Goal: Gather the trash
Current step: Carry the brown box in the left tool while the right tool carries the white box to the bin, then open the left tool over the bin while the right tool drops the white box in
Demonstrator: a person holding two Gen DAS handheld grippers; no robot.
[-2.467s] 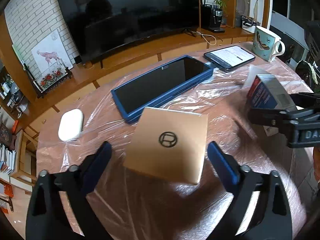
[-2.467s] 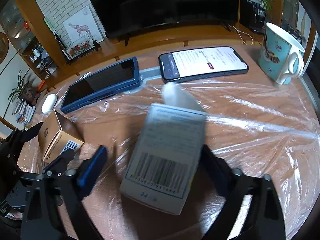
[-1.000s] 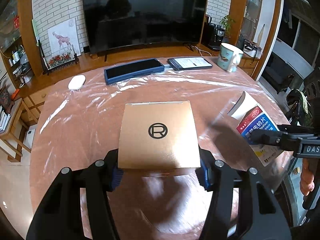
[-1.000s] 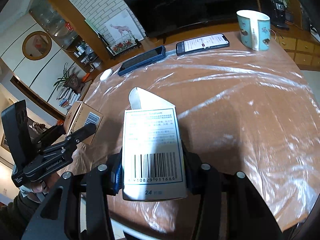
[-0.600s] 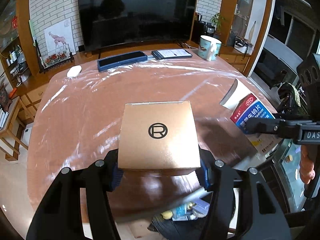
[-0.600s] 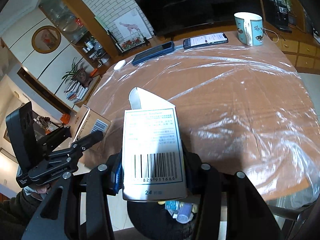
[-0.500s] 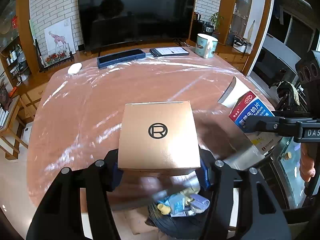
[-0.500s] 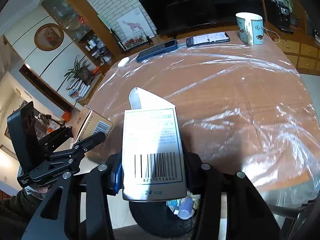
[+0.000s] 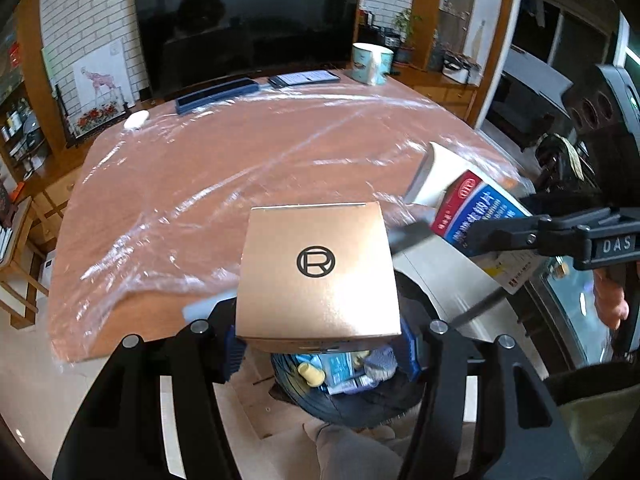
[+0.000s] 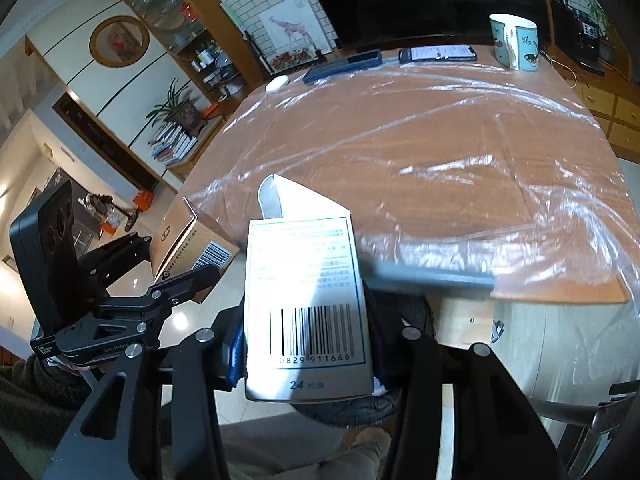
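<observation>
**Ana:** Below the table's [image 9: 168,208] near edge sits the bin [image 9: 352,396], dark and already holding scraps. See it under the left gripper [image 9: 320,344]?

**Ben:** Yes. That gripper is clamped on the tan box [image 9: 318,268], blue pads pressing its two sides, logo face up. The box hangs almost straight over the bin's mouth, though it hides part of the opening.

**Ana:** And the other one?

**Ben:** The right gripper [image 10: 306,350] squeezes the medicine carton [image 10: 304,296] near its lower end. The carton's long axis runs forward along the fingers, its opened flap pointing away toward the table. Something dark shows under it in the right view, likely the bin, but the carton covers most of it.

**Ana:** So which is closer to dropping?

**Ben:** I'd judge the left. From the left view the medicine carton sits off to the right, over the table's edge rather than the bin, so that hand probably needs to come inward and toward the person first.

**Ana:** Any risk?

**Ben:** The carton is long; if let go while partly over the table edge it could tip and land outside. The mug [image 9: 371,63], phone [image 9: 304,77] and tablet [image 9: 218,94] at the far side are well apart and not in play.
</observation>
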